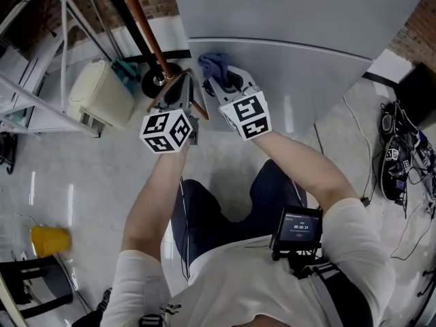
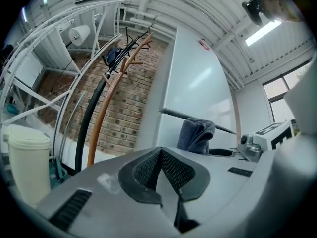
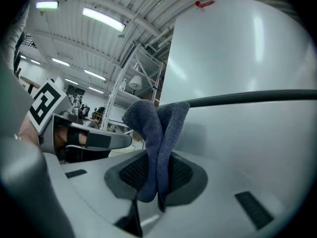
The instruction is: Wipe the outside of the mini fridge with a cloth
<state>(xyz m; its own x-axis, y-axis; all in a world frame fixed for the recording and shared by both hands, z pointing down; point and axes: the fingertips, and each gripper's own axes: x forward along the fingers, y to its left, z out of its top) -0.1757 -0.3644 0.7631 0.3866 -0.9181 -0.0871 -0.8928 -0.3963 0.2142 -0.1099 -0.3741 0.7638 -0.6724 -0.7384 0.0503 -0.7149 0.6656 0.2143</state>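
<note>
The grey mini fridge fills the upper right of the head view, its door seam running across. My right gripper is shut on a folded blue-grey cloth, which sits at the fridge's left front corner near the seam. In the right gripper view the cloth stands up from between the pads, close to the fridge wall. My left gripper hangs just left of the right one, shut with nothing in it; its view shows the cloth and fridge ahead.
A wooden coat stand with a black wheel base stands left of the fridge, beside a cream bin. White metal racking lies far left. Cables and gear clutter the right floor. A yellow object sits lower left.
</note>
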